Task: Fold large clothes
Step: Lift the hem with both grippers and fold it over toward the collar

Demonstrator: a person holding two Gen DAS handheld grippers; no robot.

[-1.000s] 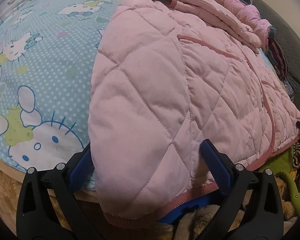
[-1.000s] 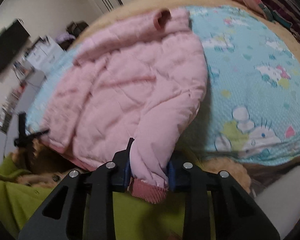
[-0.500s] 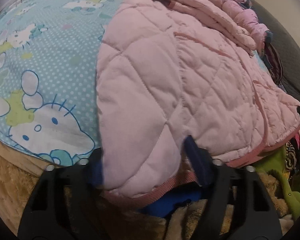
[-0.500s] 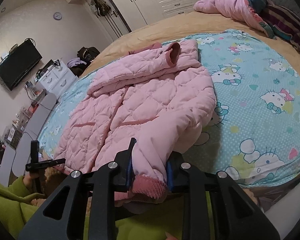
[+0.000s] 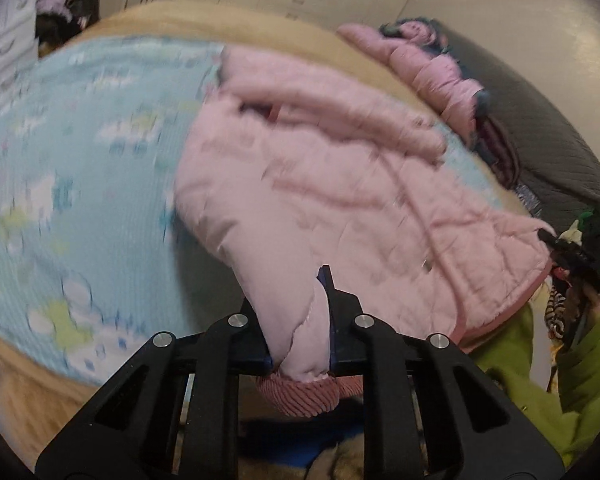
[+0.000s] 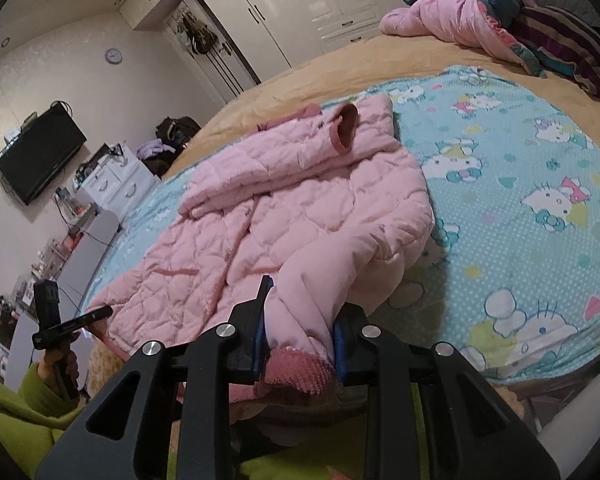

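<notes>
Pink quilted jacket [image 6: 300,208] lies spread across a blue cartoon-print sheet [image 6: 520,208] on the bed, filling mid-frame. At bottom centre of each view, the left tool [image 5: 300,320], jaws closing, and the right tool [image 6: 298,332] each clamp a ribbed-cuffed sleeve end.

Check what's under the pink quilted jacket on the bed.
The pink quilted jacket lies on a blue cartoon-print sheet, itself over a tan blanket. Sheet under the jacket is covered, so anything there is unseen. A folded sleeve lies across its top.
</notes>
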